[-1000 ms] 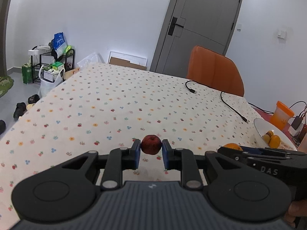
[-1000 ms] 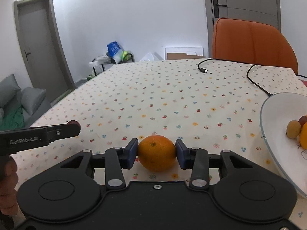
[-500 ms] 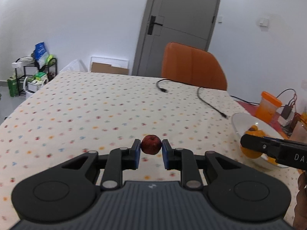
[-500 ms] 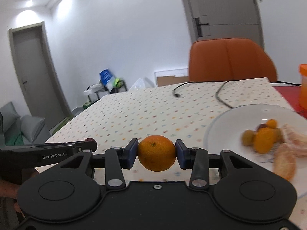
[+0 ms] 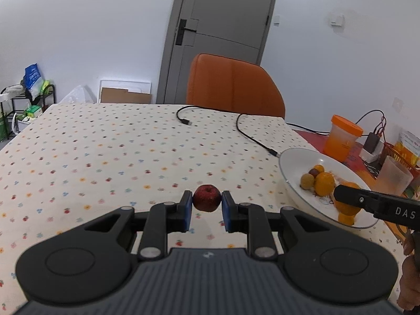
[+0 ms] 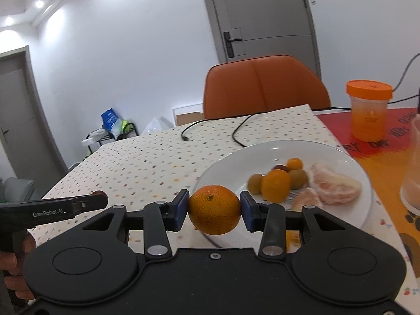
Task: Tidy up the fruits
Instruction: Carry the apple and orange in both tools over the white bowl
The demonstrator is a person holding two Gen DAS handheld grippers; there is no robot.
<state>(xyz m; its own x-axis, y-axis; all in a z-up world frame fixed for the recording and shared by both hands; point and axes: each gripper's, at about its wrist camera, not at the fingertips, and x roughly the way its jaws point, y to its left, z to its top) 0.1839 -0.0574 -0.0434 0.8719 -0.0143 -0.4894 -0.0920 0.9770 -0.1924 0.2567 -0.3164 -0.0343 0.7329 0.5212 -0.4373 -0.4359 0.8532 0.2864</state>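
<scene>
Tablecloth first: cream, dotted with tiny flowers and cherries, spread over the desk, and a black cable snakes across its far end. Behind that end stands an orange chair, and behind the chair a grey door in a white wall. Left of the chair, a black rack stuffed with bags sits against the wall.

Just right of the tablecloth lies the white plate, already carrying small oranges, brownish-green round fruits and pale peeled citrus segments. Beyond the plate, an orange-lidded tub stands on a red mat.

Now the hands. The left gripper has its blue fingers clenched on a small dark red fruit, held above the tablecloth, left of the plate. The right gripper is clamped on a mandarin orange, hanging over the plate's near-left rim.

Compared with a second ago, both views have swung toward the plate: it was only a sliver at the right edge then, and now it fills the right side of each view. The mandarin was over bare tablecloth then; now it is at the plate. Both grips look unchanged.
</scene>
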